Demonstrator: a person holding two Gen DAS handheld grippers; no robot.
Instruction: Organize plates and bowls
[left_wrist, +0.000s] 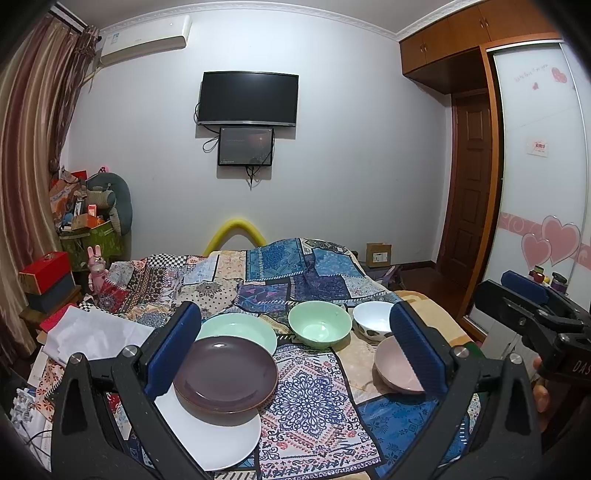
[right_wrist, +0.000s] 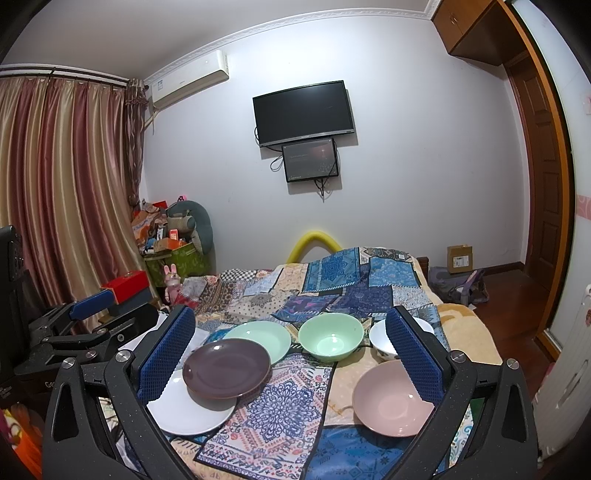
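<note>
A dark purple plate rests on a white plate at the near left of the patchwork-covered bed. Behind them lies a pale green plate. To its right stand a green bowl and a white bowl with a dark pattern. A pink bowl sits at the near right. My left gripper hovers open above the dishes, its fingers framing the plates and the pink bowl. My right gripper is also open, holding nothing, just right of the left one.
Boxes and white cloth crowd the bed's left side, with a red box and a filled green bag beyond. A wardrobe and wooden door stand on the right. A TV hangs on the far wall.
</note>
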